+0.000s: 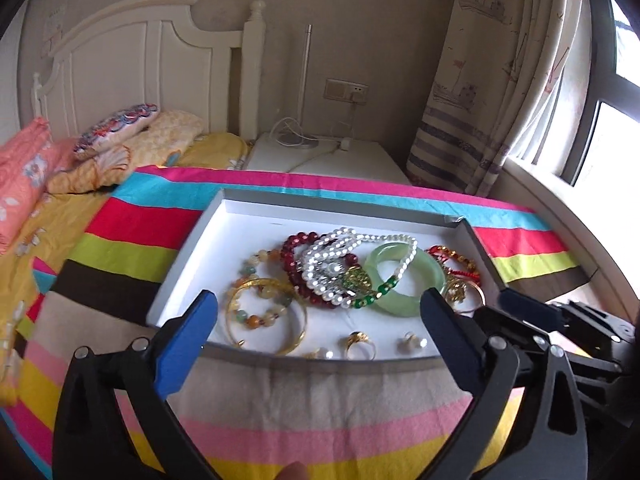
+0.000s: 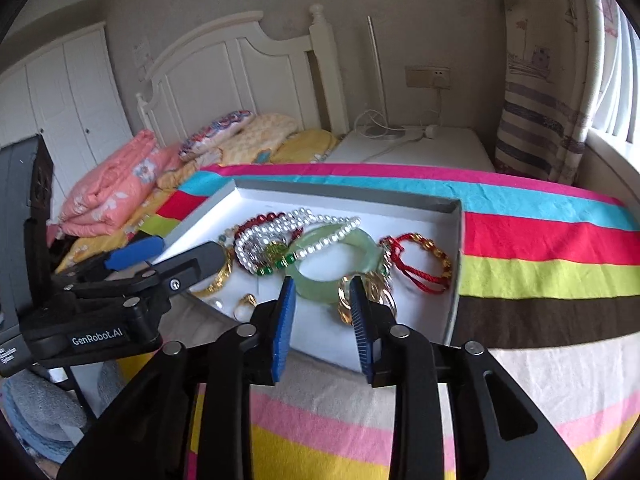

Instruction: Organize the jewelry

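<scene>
Left gripper (image 1: 318,312) spread wide, holding nothing, above shallow white cardboard tray (image 1: 256,216). Right gripper (image 2: 322,300) partly open, empty, near pale green jade bangle (image 2: 320,280).

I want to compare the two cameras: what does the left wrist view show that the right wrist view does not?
Only the left wrist view: the open left gripper from behind and the whole bracelet of mixed pastel stone beads. Only the right wrist view: white wardrobe doors. Both: the shallow white cardboard tray, the pale green jade bangle and the red cord bracelet.
</scene>
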The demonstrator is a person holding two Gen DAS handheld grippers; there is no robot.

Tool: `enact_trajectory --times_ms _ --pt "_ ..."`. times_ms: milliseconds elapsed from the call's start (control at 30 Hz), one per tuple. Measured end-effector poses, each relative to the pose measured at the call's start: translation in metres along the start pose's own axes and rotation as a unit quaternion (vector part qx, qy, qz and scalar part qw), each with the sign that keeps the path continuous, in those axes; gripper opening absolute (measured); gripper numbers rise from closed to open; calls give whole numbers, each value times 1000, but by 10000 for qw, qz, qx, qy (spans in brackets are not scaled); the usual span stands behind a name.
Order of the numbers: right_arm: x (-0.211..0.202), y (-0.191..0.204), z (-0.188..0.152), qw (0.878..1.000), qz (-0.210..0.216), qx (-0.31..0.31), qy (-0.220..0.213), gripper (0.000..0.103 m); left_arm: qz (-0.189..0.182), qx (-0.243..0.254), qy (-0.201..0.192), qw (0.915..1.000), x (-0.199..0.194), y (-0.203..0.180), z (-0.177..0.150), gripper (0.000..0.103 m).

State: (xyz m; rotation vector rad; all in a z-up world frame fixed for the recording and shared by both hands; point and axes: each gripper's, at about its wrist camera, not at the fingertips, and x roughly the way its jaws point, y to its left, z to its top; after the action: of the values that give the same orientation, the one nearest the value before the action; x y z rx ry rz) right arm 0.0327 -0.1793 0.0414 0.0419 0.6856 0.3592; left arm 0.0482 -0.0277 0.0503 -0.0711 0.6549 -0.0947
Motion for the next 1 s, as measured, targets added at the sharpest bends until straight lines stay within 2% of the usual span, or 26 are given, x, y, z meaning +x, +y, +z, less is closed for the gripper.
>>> enact_trajectory --times_ms 67,133,333,433,633,1000 --pt "-6 3 -4 9997 -253 2 21 48 171 2 11 9999 -8 2 -3 100" --pt "-12 6 -8 9995 -315 34 -4 67 278 -5 -27 9996 -15 4 -8 100" --pt "-21 23 -21 9974 -672 -135 -231 77 620 89 119 9980 -16 12 -22 100" --pt "-16 24 -27 9971 -725 -129 -196 80 756 163 144 9969 -15 12 -23 100" --pt "-14 18 -27 9968 -774 -6 -222 86 650 157 84 9977 -17 11 -22 100" --pt "-15 15 -27 9963 -817 107 -249 86 642 204 106 9977 -14 8 -23 100"
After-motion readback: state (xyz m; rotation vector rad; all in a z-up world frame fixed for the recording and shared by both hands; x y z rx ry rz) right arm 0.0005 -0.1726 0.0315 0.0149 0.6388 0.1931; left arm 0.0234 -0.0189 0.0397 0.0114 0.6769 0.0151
